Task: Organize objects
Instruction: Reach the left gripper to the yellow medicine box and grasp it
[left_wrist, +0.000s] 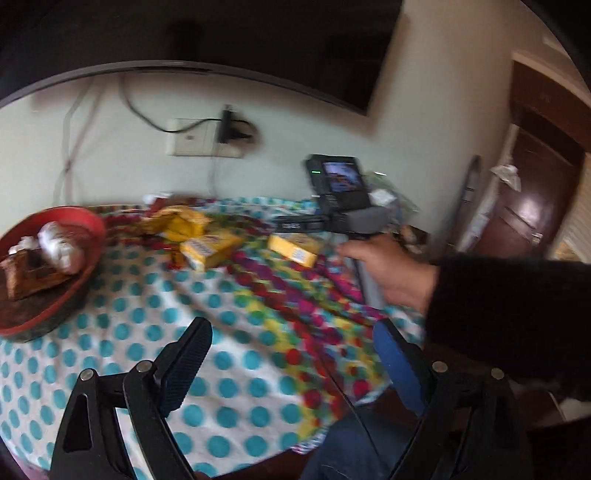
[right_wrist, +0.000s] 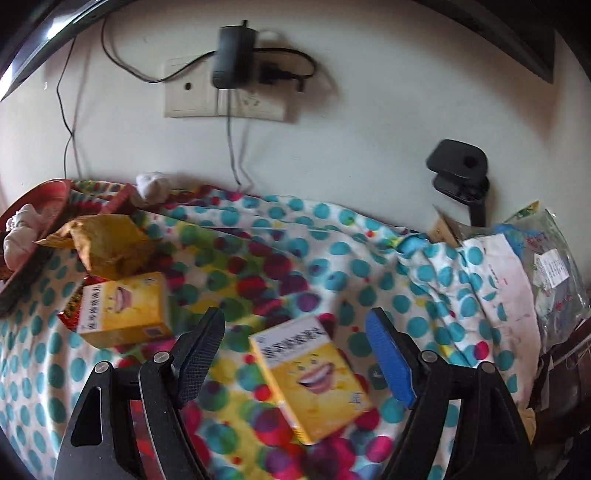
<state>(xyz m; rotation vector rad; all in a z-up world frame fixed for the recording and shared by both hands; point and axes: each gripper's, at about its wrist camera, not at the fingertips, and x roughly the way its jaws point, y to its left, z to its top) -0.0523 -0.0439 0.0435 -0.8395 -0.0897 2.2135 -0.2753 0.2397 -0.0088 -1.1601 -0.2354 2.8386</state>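
Seemingly between pickups, the right gripper (right_wrist: 295, 354) hangs spread over a yellow box (right_wrist: 314, 376), pinching nothing; next it must close on that box, well right of the red bowl (right_wrist: 44, 206).

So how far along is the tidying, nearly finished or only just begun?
Looks early to midway. Done: the red basket already holds a few wrapped items. In hand: nothing; the right gripper is open, with a yellow box lying between its fingers ungripped, and the left gripper hangs open over the dotted cloth. Left: that box, a second yellow box and a crumpled yellow packet.
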